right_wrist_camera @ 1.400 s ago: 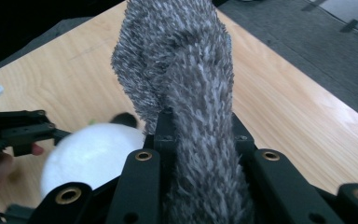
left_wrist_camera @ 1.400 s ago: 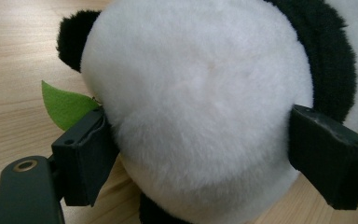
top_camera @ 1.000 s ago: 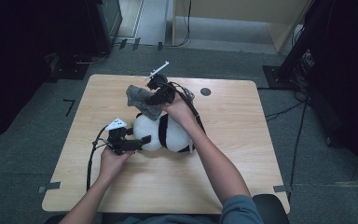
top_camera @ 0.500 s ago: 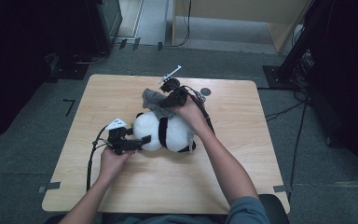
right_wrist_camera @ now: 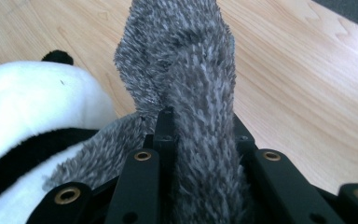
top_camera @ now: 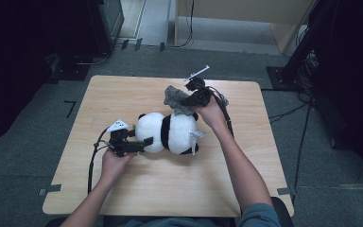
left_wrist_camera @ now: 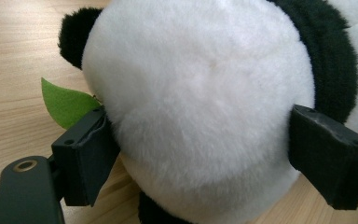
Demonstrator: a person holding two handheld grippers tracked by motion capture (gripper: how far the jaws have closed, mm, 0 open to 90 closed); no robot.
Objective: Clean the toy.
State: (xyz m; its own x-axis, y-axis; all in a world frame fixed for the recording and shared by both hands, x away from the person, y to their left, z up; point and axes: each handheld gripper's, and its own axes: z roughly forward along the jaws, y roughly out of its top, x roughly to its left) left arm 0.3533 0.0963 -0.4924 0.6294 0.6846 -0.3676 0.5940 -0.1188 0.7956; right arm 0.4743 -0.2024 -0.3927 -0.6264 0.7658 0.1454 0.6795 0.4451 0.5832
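We see a plush panda (top_camera: 170, 132) lying on its side at the centre of the wooden table (top_camera: 246, 189) in the high view, head toward the left of the frame.

Left gripper (top_camera: 144, 142) sits left of centre, held by the left hand (top_camera: 113, 161). Its 2 jaws straddle the panda's white head. In the left gripper view the head (left_wrist_camera: 200, 107) bulges between the 2 black pads (left_wrist_camera: 86, 154), both touching fur — jaws spread wide, clamped on the panda's head. A green leaf (left_wrist_camera: 65, 102) pokes out at the left of that frame, just beside the left pad, and a black ear (left_wrist_camera: 72, 35) shows at upper left.

Right gripper (top_camera: 189, 100) is above centre in the high view, held by the right hand (top_camera: 212, 113), just above the panda's body. It has a grey fuzzy cloth (top_camera: 175, 97) pinched. In the right gripper view the cloth (right_wrist_camera: 191, 93) rises as a bunched fold from between the closed jaws, standing up through the middle of the frame. The panda's white and black body (right_wrist_camera: 32, 126) is at lower left there, touching the cloth's lower edge.

A grey tag or ribbon (top_camera: 196, 137) sticks out at the panda's right side — we can't tell what it is.
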